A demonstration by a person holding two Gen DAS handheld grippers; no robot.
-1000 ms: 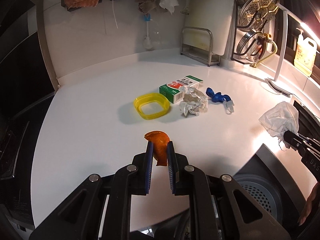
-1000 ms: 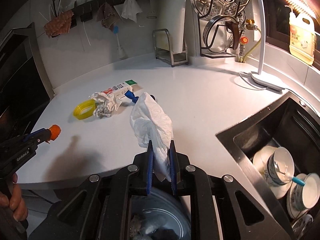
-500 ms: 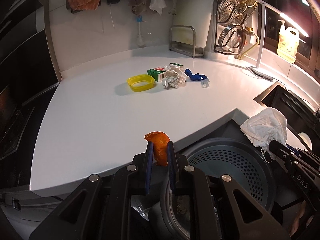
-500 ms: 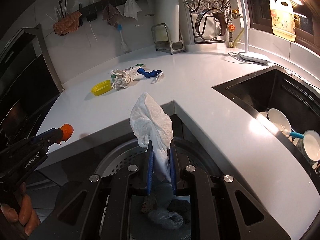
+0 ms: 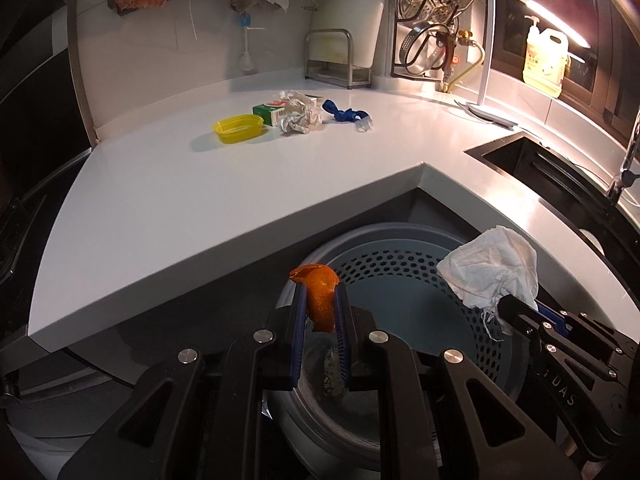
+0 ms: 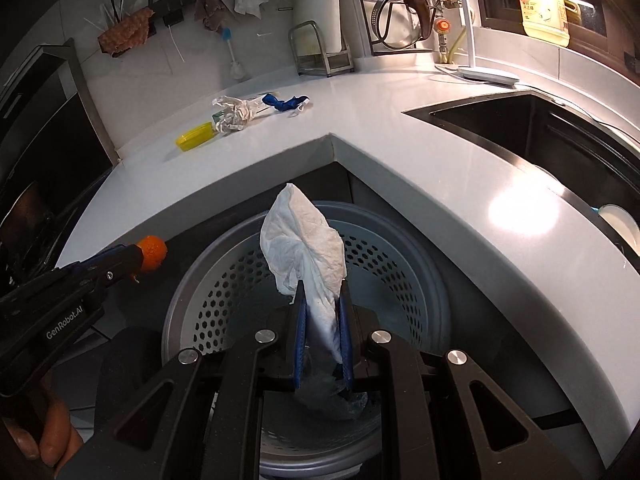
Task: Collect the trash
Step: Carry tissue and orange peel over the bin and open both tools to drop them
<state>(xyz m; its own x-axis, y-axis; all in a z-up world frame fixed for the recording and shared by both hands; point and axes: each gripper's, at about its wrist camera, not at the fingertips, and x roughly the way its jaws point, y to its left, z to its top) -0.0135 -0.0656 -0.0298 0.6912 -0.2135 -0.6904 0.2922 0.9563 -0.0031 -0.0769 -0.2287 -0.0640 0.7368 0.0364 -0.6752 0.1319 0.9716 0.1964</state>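
My left gripper [image 5: 320,300] is shut on a piece of orange peel [image 5: 318,294], held over the left rim of a grey perforated bin [image 5: 400,268] that stands below the counter's inner corner. In the right wrist view the same peel [image 6: 152,254] shows at the left gripper's tip. My right gripper [image 6: 322,292] is shut on a crumpled white tissue [image 6: 304,240], above the bin's [image 6: 380,248] opening. The tissue [image 5: 492,272] also appears at the right in the left wrist view. Some trash lies at the bin's bottom.
On the white counter [image 5: 200,208] lie a yellow lid [image 5: 238,129], a green carton [image 5: 268,112], crumpled paper [image 5: 300,114] and a blue item [image 5: 344,114]. A sink [image 6: 520,128] with dishes is at the right. A hand [image 6: 48,432] holds the left gripper.
Both grippers drew back from the counter and sank, still gripping the peel and the tissue. They now hang over the bin, which a second ago was only partly in view.
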